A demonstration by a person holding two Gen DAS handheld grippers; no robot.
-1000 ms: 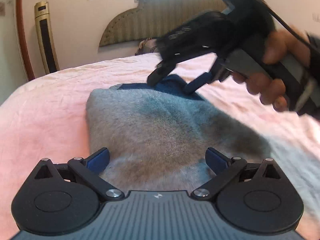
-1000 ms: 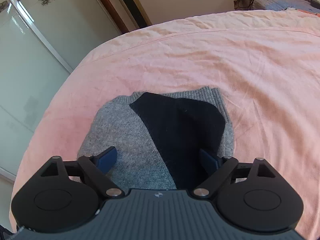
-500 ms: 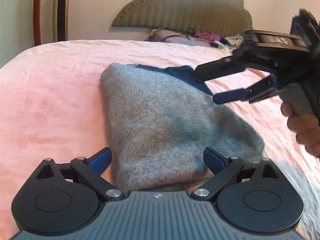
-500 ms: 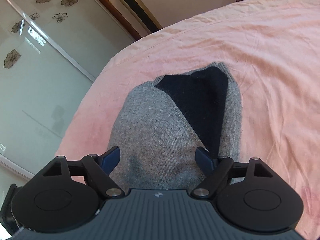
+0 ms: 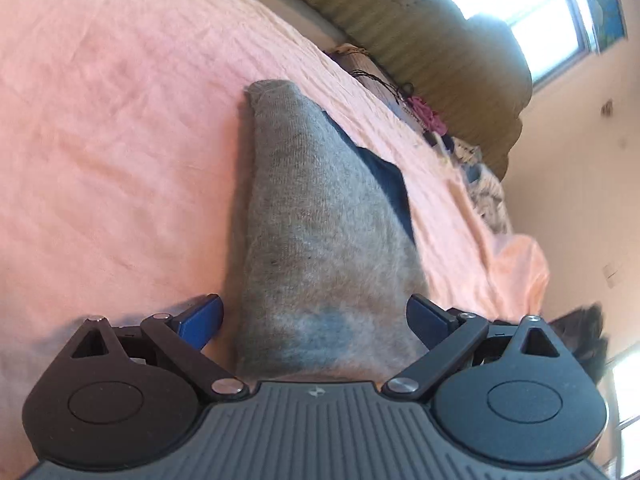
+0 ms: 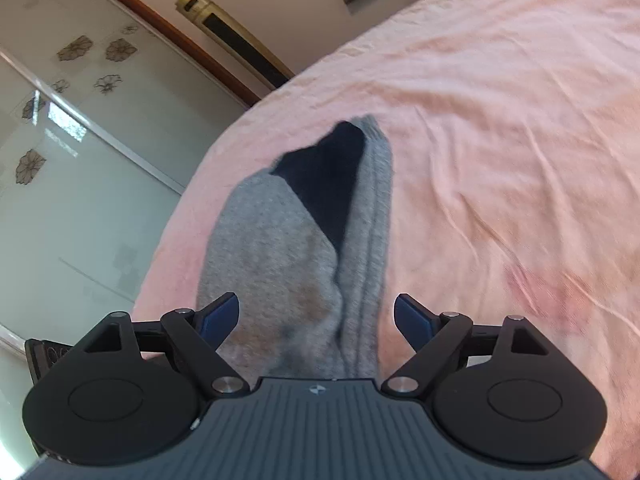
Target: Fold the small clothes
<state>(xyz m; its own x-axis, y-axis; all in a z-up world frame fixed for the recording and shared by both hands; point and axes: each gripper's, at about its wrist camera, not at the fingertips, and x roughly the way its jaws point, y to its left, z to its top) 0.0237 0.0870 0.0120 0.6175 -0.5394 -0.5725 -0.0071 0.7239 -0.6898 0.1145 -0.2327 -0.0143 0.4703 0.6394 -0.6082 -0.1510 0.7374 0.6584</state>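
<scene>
While I am holding my left gripper (image 5: pixel 314 320) low over the bed, its jaws are standing wide apart and gripping nothing. The blue pads (image 5: pixel 202 318) are flanking the near end of the grey knit garment (image 5: pixel 316 216); whether either pad is brushing the wool I cannot tell. The garment is running from lower centre of the left wrist view up toward upper centre, narrowing as it goes, with a dark navy part (image 5: pixel 384 178) peeking out along its right edge. It is lying on the pink bedsheet (image 5: pixel 112 128). A padded olive headboard (image 5: pixel 432 44) and a bright window (image 5: pixel 516 4) are sitting in the upper right of that frame.

My right gripper (image 6: pixel 316 320) is likewise spread wide, clamping nothing. In its view the grey knit garment (image 6: pixel 272 256) is lying between the pads and reaching up to mid-frame, the navy part (image 6: pixel 328 176) showing as a dark wedge near the far end, a ribbed grey edge (image 6: pixel 372 216) along the right. Pink bedsheet (image 6: pixel 500 132) is filling the right half; a frosted sliding door with flower motifs (image 6: pixel 80 140) is occupying the left.

Writing: only a small pale logo mark on each gripper body, centre bottom, not legible as letters.
</scene>
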